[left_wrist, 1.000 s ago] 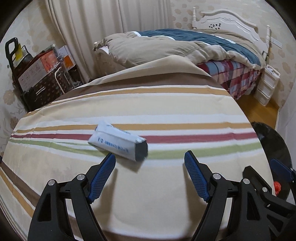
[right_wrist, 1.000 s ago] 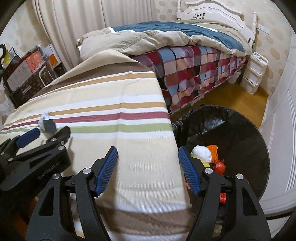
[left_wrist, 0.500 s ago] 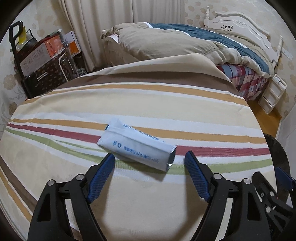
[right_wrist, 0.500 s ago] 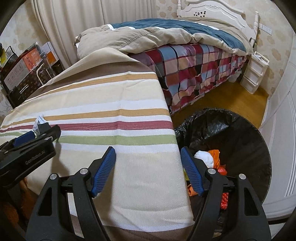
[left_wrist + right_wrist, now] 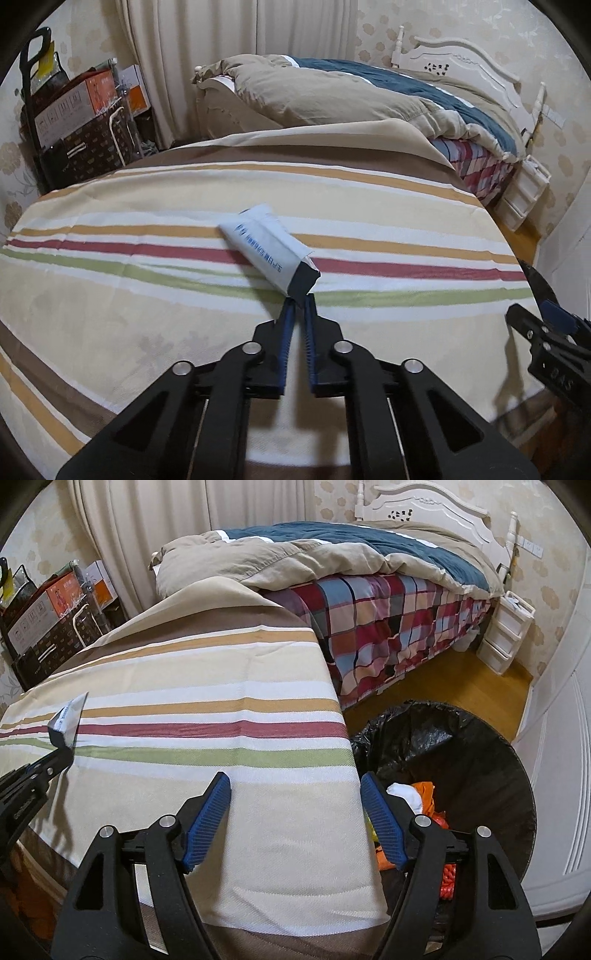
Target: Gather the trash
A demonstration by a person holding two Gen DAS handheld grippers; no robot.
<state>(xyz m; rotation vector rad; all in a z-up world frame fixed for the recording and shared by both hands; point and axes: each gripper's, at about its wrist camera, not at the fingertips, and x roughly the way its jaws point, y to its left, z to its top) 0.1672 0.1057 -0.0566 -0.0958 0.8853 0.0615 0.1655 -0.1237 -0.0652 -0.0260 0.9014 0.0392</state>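
A white wrapper with blue print (image 5: 266, 248) is on the striped cloth (image 5: 147, 314). My left gripper (image 5: 300, 300) is shut on the wrapper's dark near end, with the rest of the wrapper angled up and away to the left. In the right wrist view the wrapper (image 5: 68, 722) sticks up from the left gripper's tips at the far left. My right gripper (image 5: 295, 790) is open and empty, over the cloth's right edge next to a black-lined trash bin (image 5: 480, 738) that holds white and orange trash (image 5: 417, 797).
A bed with a plaid sheet and beige-and-blue duvet (image 5: 369, 590) stands behind the table. Boxes and a dark crate (image 5: 81, 122) are at the back left. White plastic drawers (image 5: 506, 631) stand by the bed. A white door (image 5: 561, 775) is at the right.
My left gripper has closed on the wrapper's near end; it was open around it before. The wrapper has turned from lying crosswise to pointing away. My right gripper has barely moved.
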